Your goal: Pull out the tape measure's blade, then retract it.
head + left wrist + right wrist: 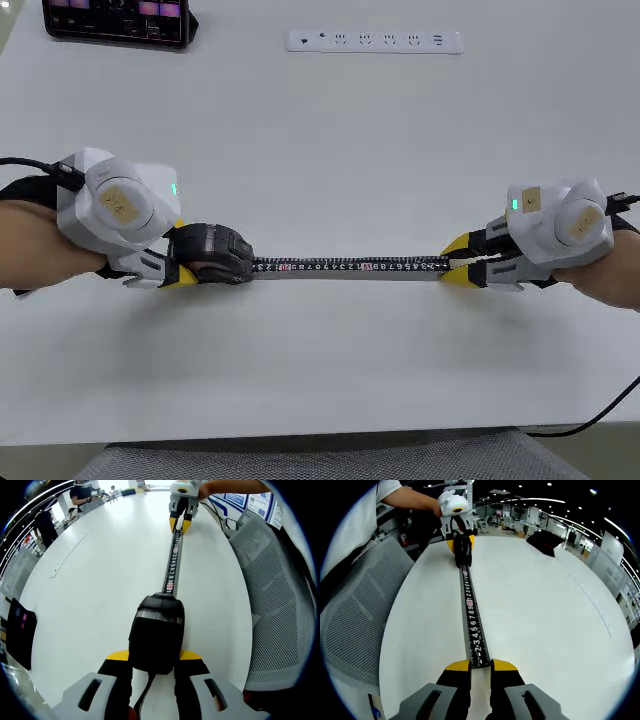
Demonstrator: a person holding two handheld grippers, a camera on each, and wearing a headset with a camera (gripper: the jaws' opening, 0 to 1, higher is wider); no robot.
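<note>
Claws opposed: left (183, 252) holds case (214, 254), right (457, 261) seemingly pinches blade (350, 266).

We see bright, even overhead light on the white table (330, 150), with only a thin, soft shadow beneath the blade (350, 266). A pale glare band crosses the black tape measure (157, 630). Ceiling lights (535, 499) glow in rows over a dimmer hall. Both gripper views bend strongly at their edges, and the far figures (46, 527) seem slightly blurred.
</note>
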